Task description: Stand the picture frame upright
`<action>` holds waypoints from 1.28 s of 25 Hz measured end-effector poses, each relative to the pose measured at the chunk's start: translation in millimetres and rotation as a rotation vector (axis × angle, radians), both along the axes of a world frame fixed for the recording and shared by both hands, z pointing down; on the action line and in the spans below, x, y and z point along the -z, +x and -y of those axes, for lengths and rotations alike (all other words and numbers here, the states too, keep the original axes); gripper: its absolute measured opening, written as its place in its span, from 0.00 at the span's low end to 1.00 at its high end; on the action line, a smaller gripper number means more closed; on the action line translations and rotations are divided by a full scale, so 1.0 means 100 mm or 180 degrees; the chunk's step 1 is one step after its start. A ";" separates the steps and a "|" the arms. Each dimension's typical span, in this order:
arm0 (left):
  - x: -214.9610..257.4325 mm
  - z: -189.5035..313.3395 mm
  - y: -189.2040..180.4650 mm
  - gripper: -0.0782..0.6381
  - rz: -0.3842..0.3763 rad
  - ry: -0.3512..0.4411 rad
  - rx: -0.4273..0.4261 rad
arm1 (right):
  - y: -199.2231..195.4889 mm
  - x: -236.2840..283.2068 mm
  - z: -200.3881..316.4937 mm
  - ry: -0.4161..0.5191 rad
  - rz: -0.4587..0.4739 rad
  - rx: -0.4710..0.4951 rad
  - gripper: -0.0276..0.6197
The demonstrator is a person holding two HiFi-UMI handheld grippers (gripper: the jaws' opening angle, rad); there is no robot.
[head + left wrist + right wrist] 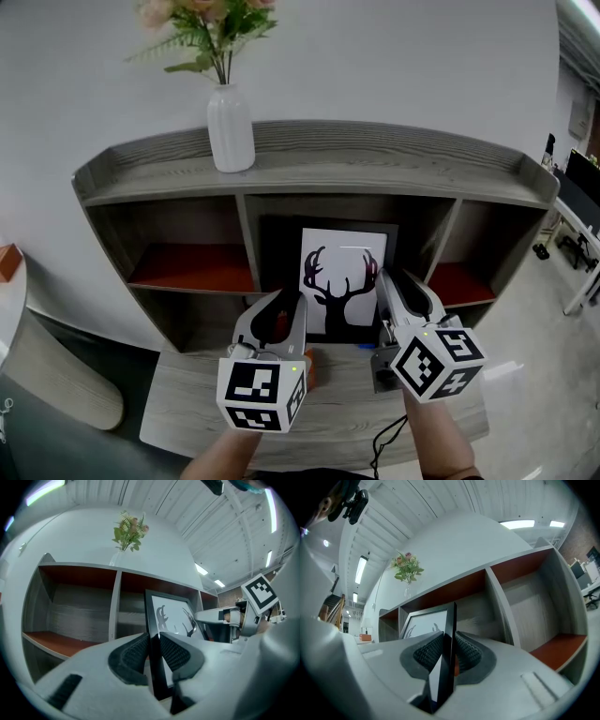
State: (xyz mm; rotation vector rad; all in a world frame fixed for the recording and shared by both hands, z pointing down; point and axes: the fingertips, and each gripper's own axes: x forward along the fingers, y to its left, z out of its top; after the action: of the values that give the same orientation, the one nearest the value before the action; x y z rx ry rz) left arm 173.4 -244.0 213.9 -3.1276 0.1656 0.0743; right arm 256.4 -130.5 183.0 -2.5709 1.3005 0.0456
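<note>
I have the deer-print picture frame [342, 281] pinched by its two side edges: left gripper [281, 314] clamped on the left rim, right gripper [405, 298] on the right, each narrowly parted with only the black moulding between the pads. It faces me nearly upright before the shelf unit's [309, 157] middle bay, so I judge what remains is settling it on the desk [187, 398] and letting go.

no readable text, labels, brands or numbers anywhere
</note>
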 end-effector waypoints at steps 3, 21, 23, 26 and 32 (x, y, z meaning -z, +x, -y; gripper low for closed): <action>0.06 0.04 0.07 0.21 -0.0036 0.0022 0.0040 | 0.06 0.06 0.03 0.0027 -0.0043 0.0000 0.16; 0.31 0.21 0.47 0.21 -0.0244 0.0174 0.0274 | 0.52 0.31 0.25 0.0096 -0.0250 0.0045 0.15; 0.30 0.22 0.51 0.21 -0.0241 0.0175 0.0288 | 0.56 0.30 0.27 0.0092 -0.0241 0.0048 0.15; 0.29 0.25 0.55 0.21 -0.0251 0.0155 0.0276 | 0.62 0.32 0.30 0.0096 -0.0239 0.0046 0.15; 0.35 0.29 0.65 0.21 -0.0272 0.0192 0.0308 | 0.70 0.38 0.34 0.0109 -0.0332 0.0013 0.15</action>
State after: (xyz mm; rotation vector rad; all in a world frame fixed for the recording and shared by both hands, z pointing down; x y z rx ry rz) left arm 238.4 -273.2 179.4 -3.0523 0.3091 0.2081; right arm 326.4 -164.2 144.7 -2.5678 1.3289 0.2021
